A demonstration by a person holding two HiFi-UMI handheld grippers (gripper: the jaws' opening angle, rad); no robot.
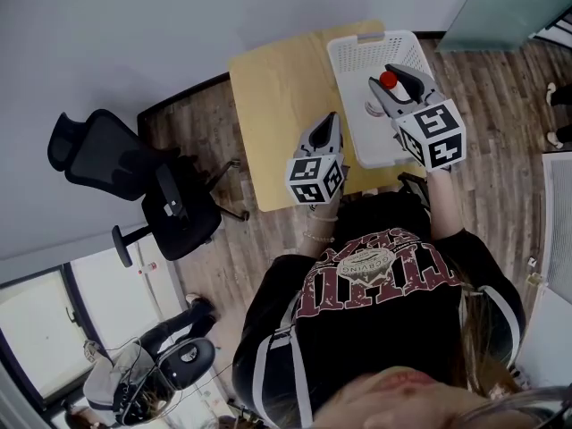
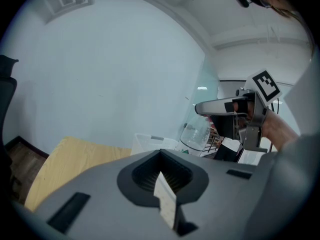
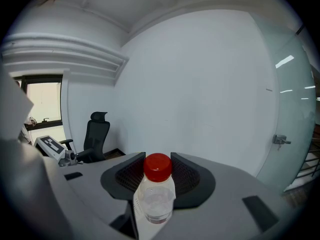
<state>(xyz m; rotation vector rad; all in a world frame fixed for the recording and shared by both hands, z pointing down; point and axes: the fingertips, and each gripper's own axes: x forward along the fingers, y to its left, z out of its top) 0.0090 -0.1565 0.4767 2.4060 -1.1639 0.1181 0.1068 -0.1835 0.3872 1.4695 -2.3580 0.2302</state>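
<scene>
Right gripper view: right gripper (image 3: 159,176) clamped on red-capped bottle (image 3: 158,204), held above white basket (image 1: 356,54), upper right of head view; left gripper (image 1: 332,123) closed, empty; likely mid-carry, setting down needs upright hold

The head view looked steeply down from above the person's shoulders onto the bench (image 1: 277,96), the white basket (image 1: 362,47) and the floor with an office chair (image 1: 134,181). The left gripper view rode on the left hand-held gripper (image 2: 161,176), right behind its jaws, and faced almost level across the bench toward a pale wall. The right gripper view sat just as close on the right hand-held gripper (image 3: 157,176) and faced that wall, angled toward the chair. Each gripper view caught the other hand-held gripper at its edge. All three shared the red-capped bottle (image 3: 156,196), nearest in the right gripper view.
</scene>
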